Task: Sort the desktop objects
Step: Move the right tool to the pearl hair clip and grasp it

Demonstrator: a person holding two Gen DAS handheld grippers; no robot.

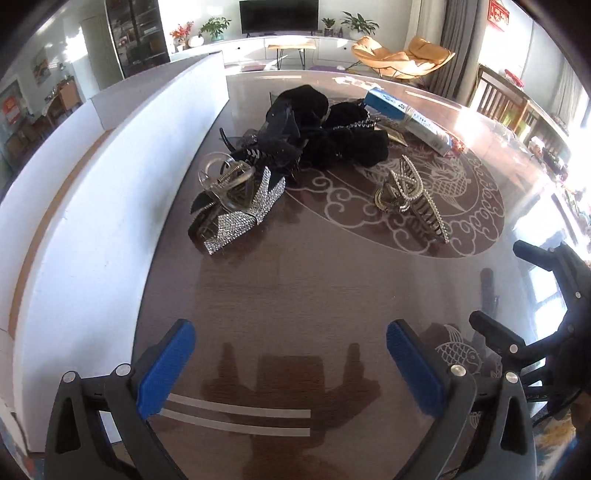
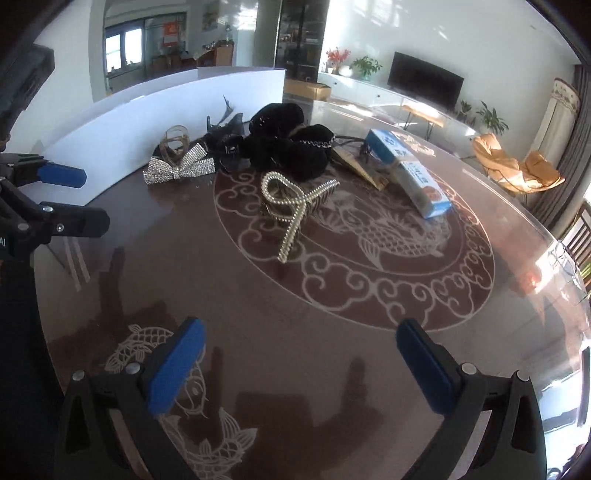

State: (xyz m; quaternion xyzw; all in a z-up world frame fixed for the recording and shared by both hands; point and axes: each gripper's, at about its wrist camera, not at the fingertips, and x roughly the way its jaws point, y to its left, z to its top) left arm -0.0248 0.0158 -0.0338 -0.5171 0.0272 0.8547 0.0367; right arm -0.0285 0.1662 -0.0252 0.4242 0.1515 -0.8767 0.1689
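Room: a sunlit living room with a dark TV point(image 1: 279, 14), potted plants and a tan lounge chair point(image 1: 402, 55) lay beyond.
Worktop: a round glossy brown worktop point(image 1: 314, 280) bore a pale fish-and-scroll inlay.
Box: a white box point(image 1: 110, 155) ran along its left edge.
Pile: black fabric accessories point(image 1: 332, 129) were heaped mid-worktop, against a blue carton point(image 2: 410, 171).
Bow: a rhinestone bow point(image 1: 240, 218) with a clear clip point(image 1: 225, 181) lay just beside the box.
Pearl clip: a pearl clip point(image 2: 295, 206) lay apart, on the inlay.
Left claw: the left claw point(image 1: 290, 365) was spread wide, empty.
Right claw: the right claw point(image 2: 301, 365) was spread wide, empty.
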